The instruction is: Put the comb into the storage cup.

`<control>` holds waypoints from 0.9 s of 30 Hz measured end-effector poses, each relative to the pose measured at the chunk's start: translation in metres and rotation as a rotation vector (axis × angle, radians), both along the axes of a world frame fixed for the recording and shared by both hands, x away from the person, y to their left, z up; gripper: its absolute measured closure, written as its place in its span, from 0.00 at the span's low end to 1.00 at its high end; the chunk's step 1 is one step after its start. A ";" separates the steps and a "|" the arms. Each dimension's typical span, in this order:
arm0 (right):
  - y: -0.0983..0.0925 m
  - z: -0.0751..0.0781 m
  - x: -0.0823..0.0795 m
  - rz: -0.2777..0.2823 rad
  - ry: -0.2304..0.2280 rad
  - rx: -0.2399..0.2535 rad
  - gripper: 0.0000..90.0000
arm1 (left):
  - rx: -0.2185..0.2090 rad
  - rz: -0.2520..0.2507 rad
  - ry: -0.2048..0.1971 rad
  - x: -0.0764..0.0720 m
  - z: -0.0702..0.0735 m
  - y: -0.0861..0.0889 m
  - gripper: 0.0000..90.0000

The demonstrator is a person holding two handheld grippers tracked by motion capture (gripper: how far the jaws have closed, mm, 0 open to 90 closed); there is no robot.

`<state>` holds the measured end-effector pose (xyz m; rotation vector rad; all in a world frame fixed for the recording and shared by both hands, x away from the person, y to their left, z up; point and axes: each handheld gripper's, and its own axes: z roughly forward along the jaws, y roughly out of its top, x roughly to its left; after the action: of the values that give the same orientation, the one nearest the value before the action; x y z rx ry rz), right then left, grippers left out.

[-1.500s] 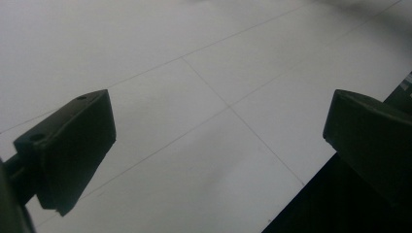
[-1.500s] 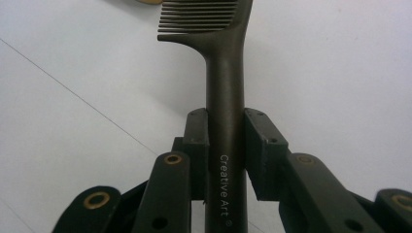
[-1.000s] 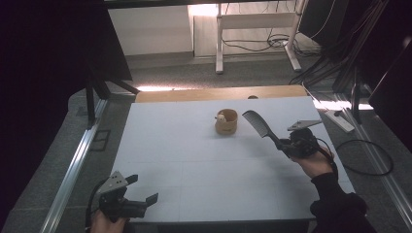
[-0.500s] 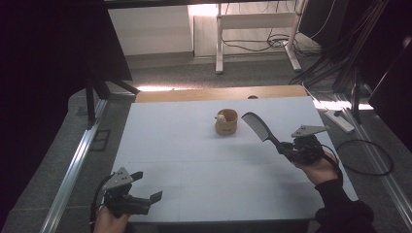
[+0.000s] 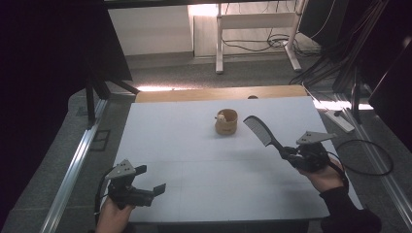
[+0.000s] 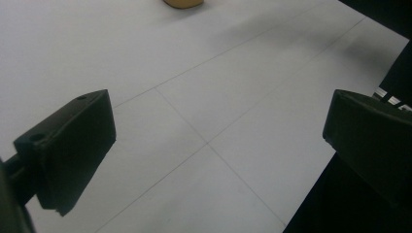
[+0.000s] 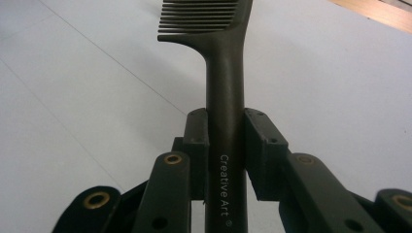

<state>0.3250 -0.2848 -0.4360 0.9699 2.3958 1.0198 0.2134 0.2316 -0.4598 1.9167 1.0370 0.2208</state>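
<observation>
While the left gripper (image 5: 145, 190) rests wide open and empty at the near table (image 5: 194, 160) edge; right gripper (image 5: 290, 156) clamps a black comb (image 7: 224, 97) by its handle, teeth raised toward the brown cup (image 5: 227, 122); risk: overshoot tips that cup, or the long lever twists the comb loose.

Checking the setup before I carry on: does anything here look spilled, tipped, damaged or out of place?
Nothing stands out. The wooden cup stands upright on the white table, apart from everything. The right claw grips the black comb squarely by its handle, teeth intact. The left claw is open with nothing in it.
</observation>
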 end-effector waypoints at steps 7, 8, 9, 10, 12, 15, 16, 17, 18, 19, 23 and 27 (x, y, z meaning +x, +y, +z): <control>-0.001 0.001 -0.008 0.010 -0.016 0.001 0.81 | 0.001 -0.020 0.001 0.011 0.005 -0.004 0.00; -0.001 0.001 -0.009 0.011 -0.021 0.001 0.81 | 0.001 -0.022 0.001 0.012 0.006 -0.004 0.00; -0.001 0.001 -0.010 0.012 -0.021 0.001 0.81 | -0.002 -0.025 0.002 0.014 0.007 -0.005 0.00; -0.001 0.001 -0.011 0.013 -0.023 0.001 0.81 | -0.005 -0.028 0.003 0.016 0.007 -0.006 0.00; -0.001 0.001 -0.013 0.015 -0.025 0.003 0.81 | -0.004 -0.036 0.003 0.019 0.009 -0.008 0.00; -0.001 0.001 -0.016 0.021 -0.032 0.003 0.81 | -0.004 -0.046 -0.002 0.023 0.012 -0.010 0.00; -0.001 0.001 -0.017 0.021 -0.033 0.003 0.81 | -0.007 -0.049 -0.004 0.025 0.013 -0.011 0.00; -0.001 0.002 -0.018 0.021 -0.035 0.005 0.81 | -0.013 -0.053 -0.004 0.027 0.014 -0.011 0.00; 0.000 0.002 -0.019 0.018 -0.037 0.007 0.81 | -0.021 -0.056 -0.001 0.028 0.015 -0.012 0.00; 0.000 0.002 -0.020 0.017 -0.040 0.008 0.81 | -0.024 -0.061 -0.001 0.030 0.016 -0.013 0.00; 0.000 0.002 -0.024 0.022 -0.046 0.000 0.81 | -0.026 -0.073 -0.004 0.035 0.019 -0.017 0.00; 0.001 0.002 -0.028 0.031 -0.048 -0.010 0.81 | -0.020 -0.087 -0.006 0.041 0.022 -0.021 0.00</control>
<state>0.2968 -0.2842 -0.4340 0.8967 2.3814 1.0302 0.2540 0.2107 -0.4380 1.9373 0.9462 0.1669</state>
